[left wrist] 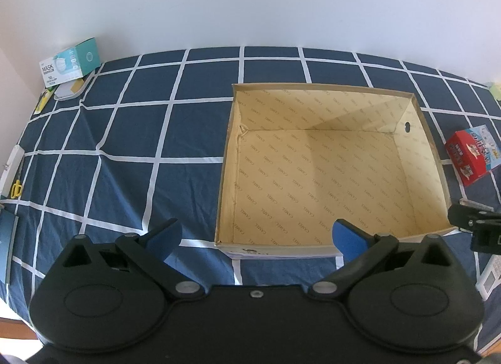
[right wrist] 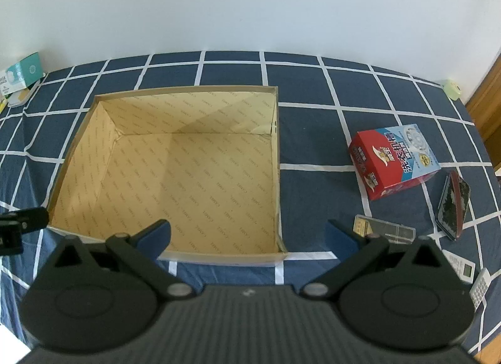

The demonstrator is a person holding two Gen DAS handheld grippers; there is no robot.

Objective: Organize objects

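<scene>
An empty tan cardboard box lies open on a blue checked cloth; it also shows in the right wrist view. My left gripper is open and empty, hovering at the box's near left corner. My right gripper is open and empty, above the box's near right edge. A red and blue carton lies right of the box, also seen in the left wrist view. Near it lie a dark case and a clear small box. A mask box sits at the far left.
Yellow scissors and a white strip lie at the left edge. A dark booklet lies near left. A white remote and calculator lie near right. A green tape roll sits far right. A white wall stands behind.
</scene>
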